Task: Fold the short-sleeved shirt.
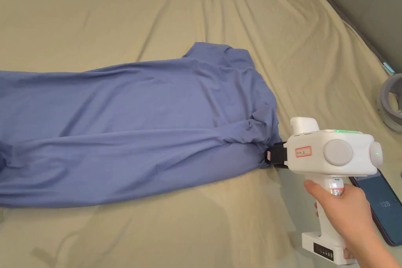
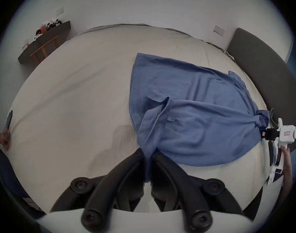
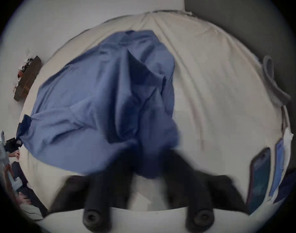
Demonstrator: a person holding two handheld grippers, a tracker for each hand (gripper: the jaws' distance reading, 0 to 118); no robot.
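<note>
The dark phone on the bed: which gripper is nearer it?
Right. The right gripper pinches the blue shirt just beside the phone; the left gripper holds the shirt's far end.

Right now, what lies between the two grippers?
The blue shirt, stretched over the bed sheet from left gripper to right gripper, in the left gripper view.

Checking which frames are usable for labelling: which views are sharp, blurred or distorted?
Head view: sharp, even light on the blue shirt. Left gripper view: sharp, fisheye-curved, dark corners. Right gripper view: motion-blurred, the right gripper smeared over the cloth.
</note>
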